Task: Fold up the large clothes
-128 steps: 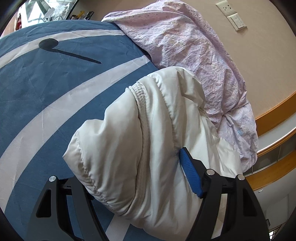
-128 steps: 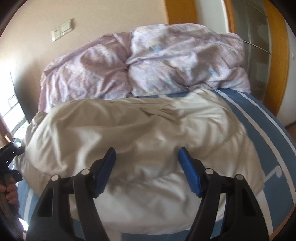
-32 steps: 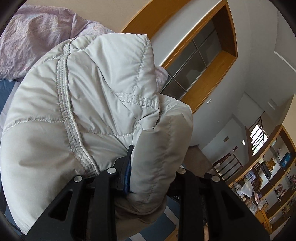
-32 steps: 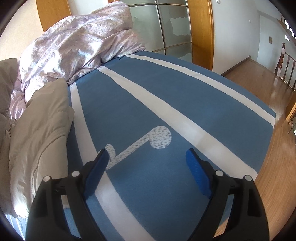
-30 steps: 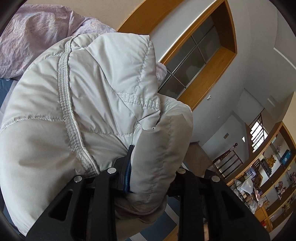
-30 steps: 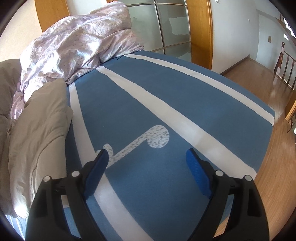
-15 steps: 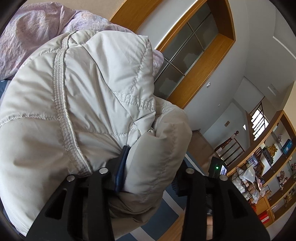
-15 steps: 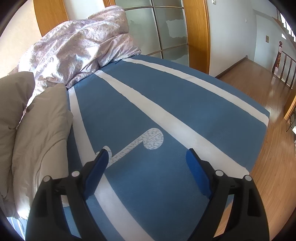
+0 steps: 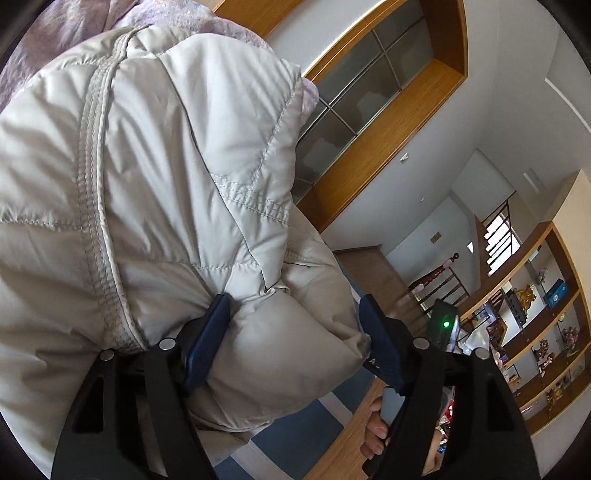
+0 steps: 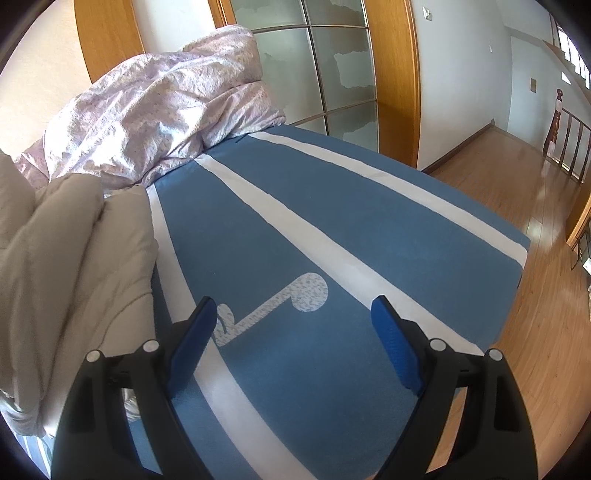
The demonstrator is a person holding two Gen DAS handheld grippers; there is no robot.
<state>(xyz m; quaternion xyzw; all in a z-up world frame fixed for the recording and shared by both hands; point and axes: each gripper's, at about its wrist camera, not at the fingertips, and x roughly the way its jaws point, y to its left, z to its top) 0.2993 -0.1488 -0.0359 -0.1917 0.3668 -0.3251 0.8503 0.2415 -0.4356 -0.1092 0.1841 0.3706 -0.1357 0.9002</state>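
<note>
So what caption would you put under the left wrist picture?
Left tongs opening around a fold of the puffy beige jacket, with the lilac duvet behind.

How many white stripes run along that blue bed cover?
3 show in the right wrist view: one beside the puffy jacket, one down the middle, one near the far edge. The jacket may hide more.

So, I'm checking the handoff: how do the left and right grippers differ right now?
The left gripper has a fold of the puffy jacket between its opening jaws; the right gripper holds nothing. The left is crowded by jacket; the right hovers over bare blue bedsheet. Both have blue pads.
</note>
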